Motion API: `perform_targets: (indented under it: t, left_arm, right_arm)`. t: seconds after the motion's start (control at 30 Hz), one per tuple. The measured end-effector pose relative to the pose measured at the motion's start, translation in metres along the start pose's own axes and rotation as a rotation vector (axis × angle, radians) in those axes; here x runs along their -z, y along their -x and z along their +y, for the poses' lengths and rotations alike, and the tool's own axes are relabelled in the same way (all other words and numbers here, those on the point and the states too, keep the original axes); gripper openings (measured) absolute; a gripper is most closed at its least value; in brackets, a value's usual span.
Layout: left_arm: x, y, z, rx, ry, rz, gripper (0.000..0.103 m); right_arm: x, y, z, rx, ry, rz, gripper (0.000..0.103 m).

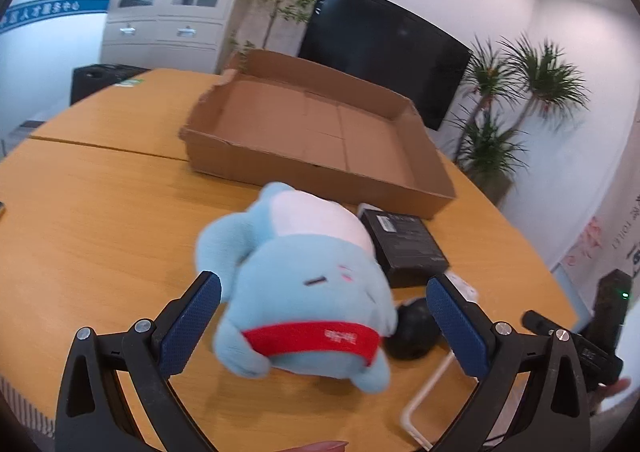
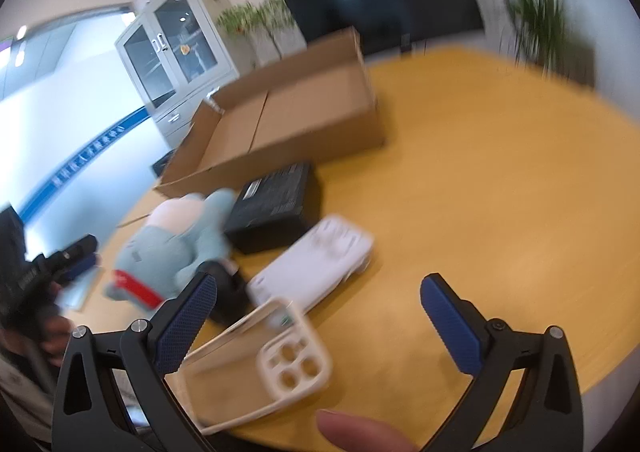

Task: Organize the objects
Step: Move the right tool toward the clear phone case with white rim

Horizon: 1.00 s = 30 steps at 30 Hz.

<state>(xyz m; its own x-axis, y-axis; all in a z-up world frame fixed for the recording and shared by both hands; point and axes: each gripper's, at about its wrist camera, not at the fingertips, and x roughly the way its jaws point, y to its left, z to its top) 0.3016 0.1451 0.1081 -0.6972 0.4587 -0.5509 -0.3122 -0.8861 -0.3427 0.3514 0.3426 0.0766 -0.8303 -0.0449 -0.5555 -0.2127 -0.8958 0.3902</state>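
Left gripper spread wide, fingers either side of the blue plush toy at lower centre of the left wrist view, not visibly pressing it. Right gripper also released and holding nothing, poised over the white phone case at lower centre of its own frame. Lay just beyond that: a second white case, a dark round object tucked against the plush, and a black box beside it. Sat further back, upper centre, an open cardboard tray with nothing in it, probably the place for everything.

Likely trouble: plush soft and rounded, so a squeeze too near its edge could let it slip out or roll onto the dark round object and nudge it off. Thin case lying flat, so hard to get fingers under; could skid on the smooth wood toward the near edge. Right view blurred, so aim uncertain.

Tabletop of light wood, rounded, seamed across. Behind it a dark screen, a white glass-doored cabinet, potted plants, white walls
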Motion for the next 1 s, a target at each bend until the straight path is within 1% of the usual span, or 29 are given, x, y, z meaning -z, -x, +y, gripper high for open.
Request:
perform_targets:
  t: [0.03, 0.07, 0.1, 0.17, 0.2, 0.27, 0.3, 0.33, 0.4, 0.43, 0.47, 0.53, 0.6, 0.67, 0.77, 0.9, 1.0]
  left_arm:
    - [0.001, 0.0, -0.002, -0.003, 0.002, 0.008, 0.103]
    - [0.003, 0.0, -0.003, -0.018, 0.0, 0.018, 0.103]
    - [0.005, 0.0, -0.005, -0.036, -0.006, 0.026, 0.103]
    - [0.009, 0.0, -0.011, -0.054, -0.043, 0.057, 0.103]
    - [0.013, 0.003, -0.017, -0.037, -0.075, 0.066, 0.103]
    - [0.021, 0.009, -0.028, 0.026, -0.12, 0.076, 0.103]
    - [0.027, 0.012, -0.036, 0.081, -0.148, 0.09, 0.103]
    - [0.032, 0.014, -0.044, 0.128, -0.184, 0.11, 0.103]
    - [0.041, 0.018, -0.062, 0.192, -0.255, 0.137, 0.103]
    - [0.046, 0.018, -0.069, 0.205, -0.279, 0.15, 0.103]
    - [0.052, 0.015, -0.077, 0.213, -0.301, 0.175, 0.103]
    - [0.06, 0.009, -0.085, 0.224, -0.313, 0.219, 0.103]
    - [0.063, 0.002, -0.088, 0.215, -0.302, 0.242, 0.103]
    - [0.061, -0.006, -0.09, 0.222, -0.298, 0.262, 0.103]
    - [0.063, -0.017, -0.09, 0.217, -0.285, 0.285, 0.103]
    - [0.073, -0.028, -0.091, 0.196, -0.273, 0.313, 0.103]
    - [0.076, -0.028, -0.096, 0.192, -0.29, 0.321, 0.103]
  right_arm:
    - [0.001, 0.0, 0.0, 0.012, -0.001, 0.003, 0.102]
    - [0.006, -0.001, -0.001, 0.031, 0.004, -0.007, 0.102]
    - [0.008, -0.002, -0.004, 0.04, 0.007, 0.003, 0.102]
    - [0.011, -0.004, -0.013, 0.007, 0.001, 0.025, 0.102]
    - [0.014, -0.002, -0.02, -0.029, -0.007, 0.021, 0.102]
    - [0.019, -0.003, -0.029, -0.051, -0.045, 0.043, 0.102]
    - [0.022, -0.003, -0.032, -0.082, -0.063, 0.061, 0.102]
    - [0.023, -0.003, -0.032, -0.131, -0.075, 0.078, 0.102]
    - [0.027, -0.007, -0.027, -0.218, -0.076, 0.124, 0.102]
    - [0.028, -0.006, -0.022, -0.237, -0.06, 0.139, 0.102]
    - [0.03, -0.008, -0.017, -0.242, -0.045, 0.148, 0.102]
    - [0.035, -0.013, -0.012, -0.238, -0.032, 0.171, 0.102]
    - [0.038, -0.016, -0.013, -0.244, -0.055, 0.183, 0.102]
    - [0.04, -0.018, -0.015, -0.261, -0.088, 0.18, 0.102]
    - [0.039, -0.017, -0.016, -0.254, -0.088, 0.185, 0.102]
    - [0.039, -0.015, -0.008, -0.214, -0.021, 0.204, 0.102]
    - [0.042, -0.014, -0.001, -0.181, 0.055, 0.209, 0.103]
